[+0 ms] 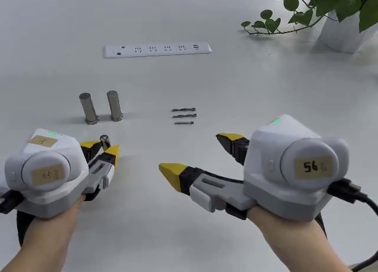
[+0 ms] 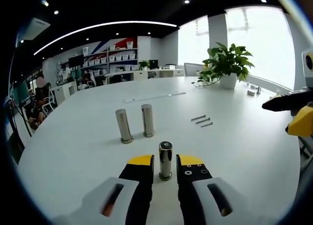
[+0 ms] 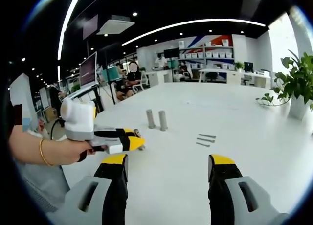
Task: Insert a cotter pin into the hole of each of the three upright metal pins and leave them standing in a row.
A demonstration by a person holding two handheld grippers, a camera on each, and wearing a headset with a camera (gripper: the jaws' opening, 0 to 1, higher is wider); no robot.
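Left hand-held gripper (image 1: 101,148) brackets metal pin (image 1: 105,141) left of cotter pins (image 1: 183,116), clamping unclear, probably to steady it | right hand-held gripper (image 1: 199,155) released, empty, presumably to fetch one

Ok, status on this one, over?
Left tool straddling one upright pin, grip unconfirmed. Right tool open, empty. Two pins standing beyond, three cotter pins lying loose. Nothing in the way.

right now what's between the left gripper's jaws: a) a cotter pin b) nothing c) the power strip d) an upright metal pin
d: an upright metal pin stands between the yellow-tipped jaws of the left gripper, with a slim gap on each side, while the cotter pins lie farther off on the table.
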